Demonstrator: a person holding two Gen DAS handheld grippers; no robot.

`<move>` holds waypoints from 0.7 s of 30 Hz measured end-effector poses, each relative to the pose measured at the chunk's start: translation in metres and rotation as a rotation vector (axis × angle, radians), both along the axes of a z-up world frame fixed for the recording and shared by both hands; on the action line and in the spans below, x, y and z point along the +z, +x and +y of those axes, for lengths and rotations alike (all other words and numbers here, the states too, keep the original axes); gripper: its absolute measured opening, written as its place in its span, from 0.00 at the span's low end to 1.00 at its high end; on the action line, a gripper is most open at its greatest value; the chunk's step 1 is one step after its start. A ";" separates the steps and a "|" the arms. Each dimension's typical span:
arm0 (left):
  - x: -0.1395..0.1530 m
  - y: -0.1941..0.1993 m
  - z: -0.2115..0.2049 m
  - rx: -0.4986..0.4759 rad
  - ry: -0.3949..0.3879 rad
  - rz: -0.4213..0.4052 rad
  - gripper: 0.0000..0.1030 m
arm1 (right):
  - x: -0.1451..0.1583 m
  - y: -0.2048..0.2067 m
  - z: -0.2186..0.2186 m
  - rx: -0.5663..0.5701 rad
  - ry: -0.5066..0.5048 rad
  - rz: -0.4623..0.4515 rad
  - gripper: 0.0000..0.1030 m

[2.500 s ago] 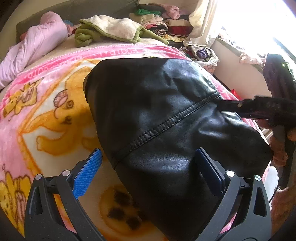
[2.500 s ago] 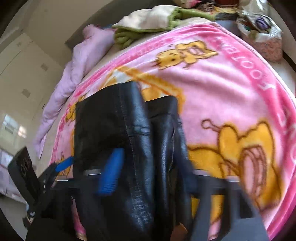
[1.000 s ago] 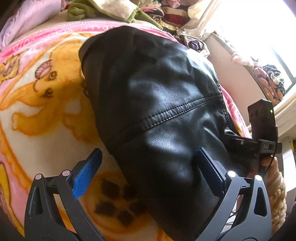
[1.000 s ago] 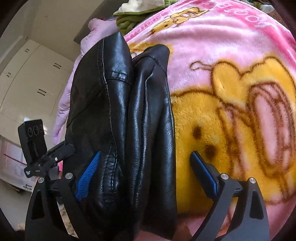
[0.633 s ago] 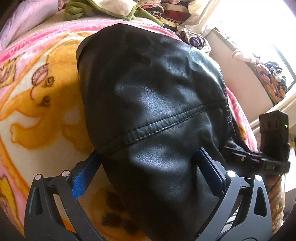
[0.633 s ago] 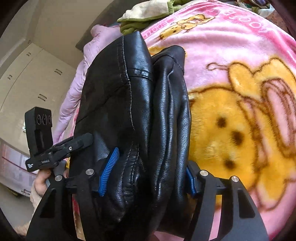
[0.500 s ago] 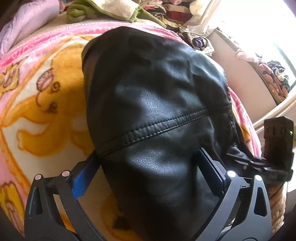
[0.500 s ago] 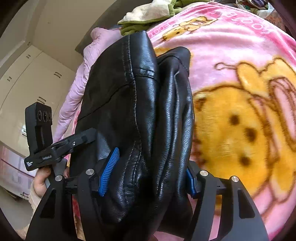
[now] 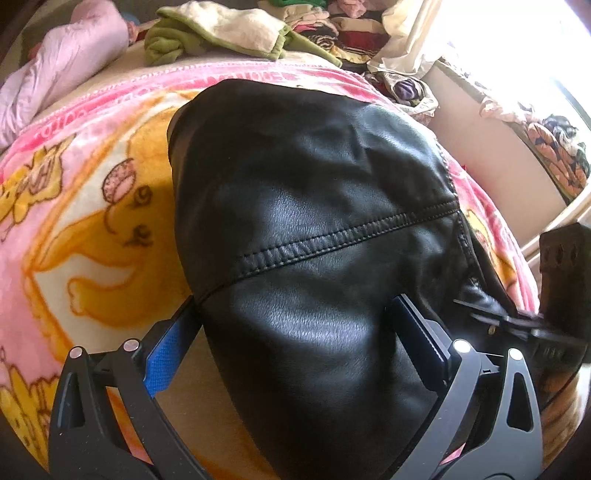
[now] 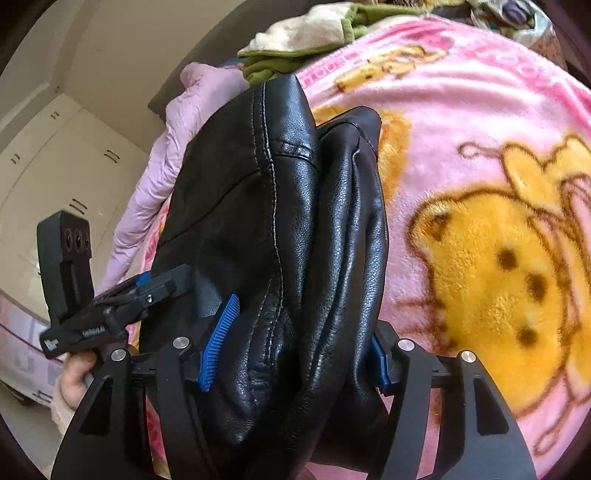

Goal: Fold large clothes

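A folded black leather jacket [image 9: 310, 229] lies on a pink cartoon blanket [image 9: 74, 192]. My left gripper [image 9: 291, 343] is wide open, its blue pads on either side of the jacket's near end. In the right wrist view the jacket [image 10: 280, 236] stands as a thick folded bundle. My right gripper [image 10: 295, 343] has closed in on the bundle's near end, its blue pads pressing the leather on both sides. Each gripper shows in the other's view: the right one [image 9: 532, 332] at the jacket's right edge, the left one [image 10: 122, 299] at its left.
A green and cream blanket [image 9: 221, 33] and a lilac quilt [image 9: 62, 62] lie at the bed's far side. Stacked clothes [image 9: 347, 29] and a bag [image 9: 406, 88] sit by the bright window. White cupboards [image 10: 55, 177] stand beyond the bed.
My right gripper has narrowed from wide open to squeezing the jacket's folded end. The jacket has shifted slightly on the blanket. My left gripper stays open around it.
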State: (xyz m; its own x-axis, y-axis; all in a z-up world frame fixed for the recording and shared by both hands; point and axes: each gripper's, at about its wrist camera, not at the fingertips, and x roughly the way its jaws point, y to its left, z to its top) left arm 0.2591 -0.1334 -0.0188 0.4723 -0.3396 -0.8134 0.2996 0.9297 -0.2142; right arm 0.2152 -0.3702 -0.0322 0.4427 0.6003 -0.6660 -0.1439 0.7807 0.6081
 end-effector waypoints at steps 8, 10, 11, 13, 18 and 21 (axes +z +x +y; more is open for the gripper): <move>-0.011 -0.005 0.013 0.023 -0.091 0.015 0.92 | -0.014 0.010 -0.008 0.027 0.052 0.034 0.66; -0.011 0.000 0.011 0.031 -0.089 0.015 0.91 | -0.009 0.011 0.000 0.027 0.042 0.012 0.61; -0.010 0.003 0.010 0.035 -0.075 0.011 0.91 | -0.005 0.011 0.004 0.028 0.028 -0.008 0.57; -0.008 0.010 0.013 0.046 -0.073 0.012 0.91 | 0.000 0.017 0.009 0.012 0.019 -0.019 0.55; 0.004 0.022 0.024 0.061 0.000 -0.017 0.88 | 0.000 0.026 0.024 -0.006 0.075 -0.032 0.53; 0.004 0.024 0.038 0.088 0.020 -0.019 0.88 | -0.003 0.027 0.035 0.000 0.088 -0.037 0.53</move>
